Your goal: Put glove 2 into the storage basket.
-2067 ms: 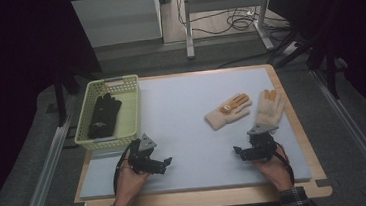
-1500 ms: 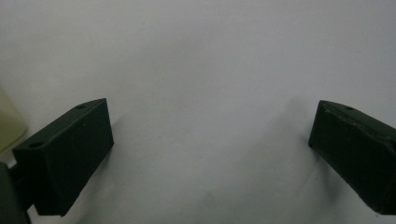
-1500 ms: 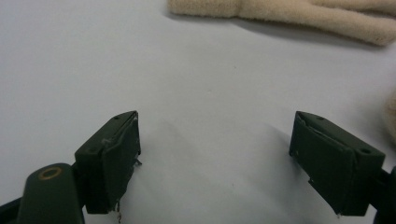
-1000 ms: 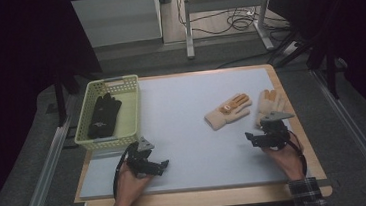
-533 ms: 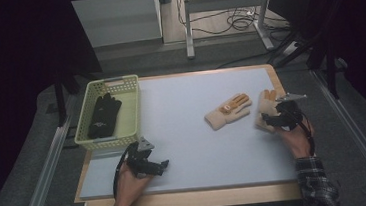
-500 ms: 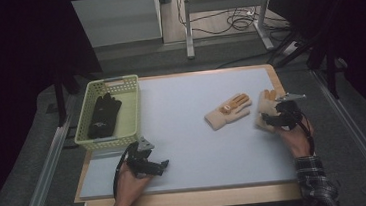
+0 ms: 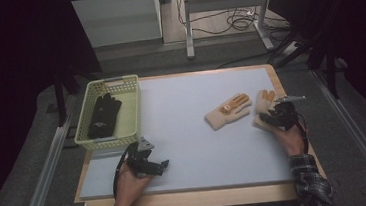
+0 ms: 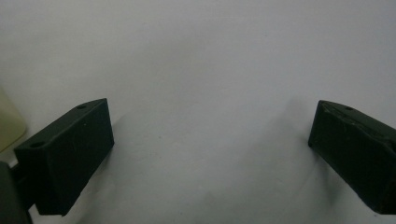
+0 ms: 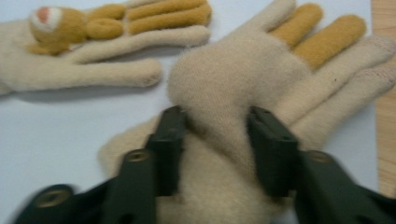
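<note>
Right tool (image 7: 276, 115) sits on the cream glove (image 7: 263, 107) at the right edge of the counter (image 7: 185, 148), jaws just closing and now pinching a bunched fold of it (image 9: 224, 121). Second cream glove (image 7: 228, 111) lies flat just left of that glove. Left tool (image 7: 152, 166) rests far left of it, jaws spread over bare counter, near the basket (image 7: 86, 136) holding a black glove (image 7: 103, 115).

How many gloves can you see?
3: a black glove lies in the yellow-green basket, a cream glove with a bear lies on the mat, and another cream glove is pinched by the right gripper. More could hide underneath.
</note>
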